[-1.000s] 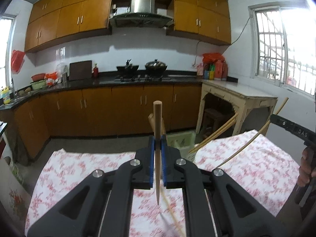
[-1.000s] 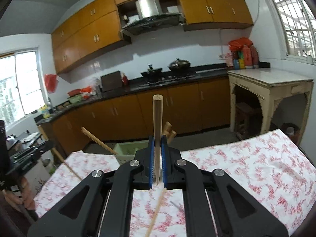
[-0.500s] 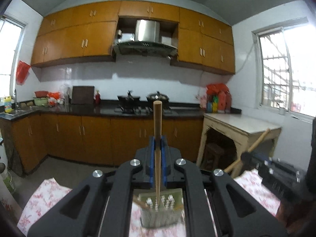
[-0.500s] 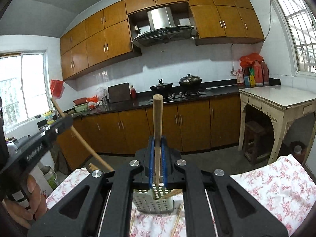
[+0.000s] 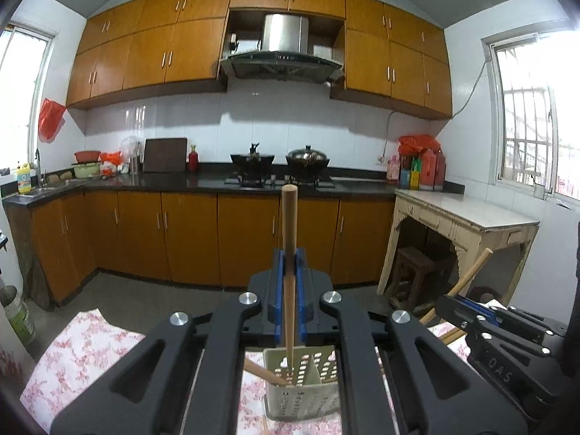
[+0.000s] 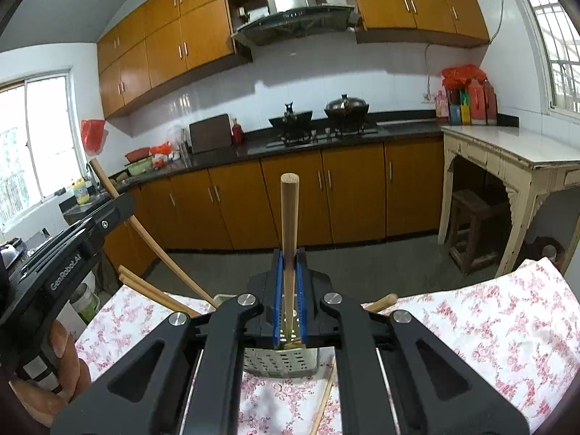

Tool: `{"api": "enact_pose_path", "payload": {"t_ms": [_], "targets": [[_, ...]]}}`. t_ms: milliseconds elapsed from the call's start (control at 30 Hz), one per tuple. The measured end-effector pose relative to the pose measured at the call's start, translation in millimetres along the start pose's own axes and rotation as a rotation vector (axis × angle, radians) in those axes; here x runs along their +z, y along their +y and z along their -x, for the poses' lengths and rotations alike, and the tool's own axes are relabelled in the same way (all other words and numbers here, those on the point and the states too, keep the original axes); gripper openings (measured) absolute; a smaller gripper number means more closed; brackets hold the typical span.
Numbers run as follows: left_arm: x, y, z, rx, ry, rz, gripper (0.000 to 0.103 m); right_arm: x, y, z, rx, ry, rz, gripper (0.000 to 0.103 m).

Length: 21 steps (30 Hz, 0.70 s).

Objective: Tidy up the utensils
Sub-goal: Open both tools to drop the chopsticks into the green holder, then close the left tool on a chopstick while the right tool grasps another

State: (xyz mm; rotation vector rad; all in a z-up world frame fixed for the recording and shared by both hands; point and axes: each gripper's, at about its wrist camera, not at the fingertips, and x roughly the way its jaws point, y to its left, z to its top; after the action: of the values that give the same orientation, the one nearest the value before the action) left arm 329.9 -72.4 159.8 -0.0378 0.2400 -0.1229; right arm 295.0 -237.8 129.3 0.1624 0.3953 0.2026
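Note:
My left gripper (image 5: 289,264) is shut on a wooden chopstick (image 5: 289,224) held upright, its lower tip inside the perforated utensil holder (image 5: 302,395). My right gripper (image 6: 289,264) is shut on another upright wooden chopstick (image 6: 289,224), its tip over the same holder (image 6: 281,362). The left gripper also shows in the right wrist view (image 6: 108,214), and the right gripper in the left wrist view (image 5: 460,306). Other chopsticks (image 6: 156,291) lean out of the holder. One chopstick (image 6: 324,398) lies on the cloth.
The holder stands on a table with a red-flowered cloth (image 6: 489,330). Beyond the table edge are the kitchen floor, brown cabinets (image 5: 188,239), a stove with pots and a worn white side table (image 5: 464,224) at the right.
Both grippers have tipped up from looking down at the cloth and moved to the holder. The two held chopsticks now stand upright at the holder, and the grippers are closer together.

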Motion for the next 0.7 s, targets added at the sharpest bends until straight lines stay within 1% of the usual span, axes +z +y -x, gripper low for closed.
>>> {"api": "enact_pose_path", "payload": {"t_ms": [100,133,167,233,333,400,500,533,600,700], "targets": [[-2.4,5.4,-4.0,0.012,0.04,-0.003,0.009,-2.8,2.8,-11.4,-0.002,0.042,0.001,0.008],[-3.0,7.7,-4.6,0.019,0.049,-0.002,0.014,-3.8,3.5,-16.8,-0.011,0.062,0.003,0.008],[-3.0,10.3,-4.3,0.023,0.06,0.0,0.025,-4.6,3.8,-19.7,-0.02,0.072,0.005,0.009],[-2.6,16.2,-0.7,0.036,0.064,-0.002,0.037,-5.1,3.8,-21.5,-0.033,0.083,0.011,0.011],[-0.3,23.7,10.2,0.05,0.054,-0.01,0.037,-3.3,2.5,-11.9,-0.046,0.066,0.002,0.02],[1.0,30.0,18.1,0.054,0.053,0.004,0.038,-0.4,2.0,-2.9,-0.049,0.046,-0.005,0.029],[0.9,40.6,34.8,0.051,0.052,0.033,0.041,3.5,2.1,17.3,-0.061,0.004,0.005,0.032],[0.5,41.9,39.3,0.052,0.051,0.036,0.044,4.3,1.4,26.4,-0.066,-0.01,0.005,0.033],[-4.7,48.8,56.7,0.056,0.048,0.038,0.048,2.0,-2.6,47.9,-0.065,-0.041,-0.005,0.045],[-18.7,58.2,78.4,0.059,0.059,0.048,0.057,-9.3,-11.5,70.5,-0.081,-0.061,-0.01,0.048]]}}
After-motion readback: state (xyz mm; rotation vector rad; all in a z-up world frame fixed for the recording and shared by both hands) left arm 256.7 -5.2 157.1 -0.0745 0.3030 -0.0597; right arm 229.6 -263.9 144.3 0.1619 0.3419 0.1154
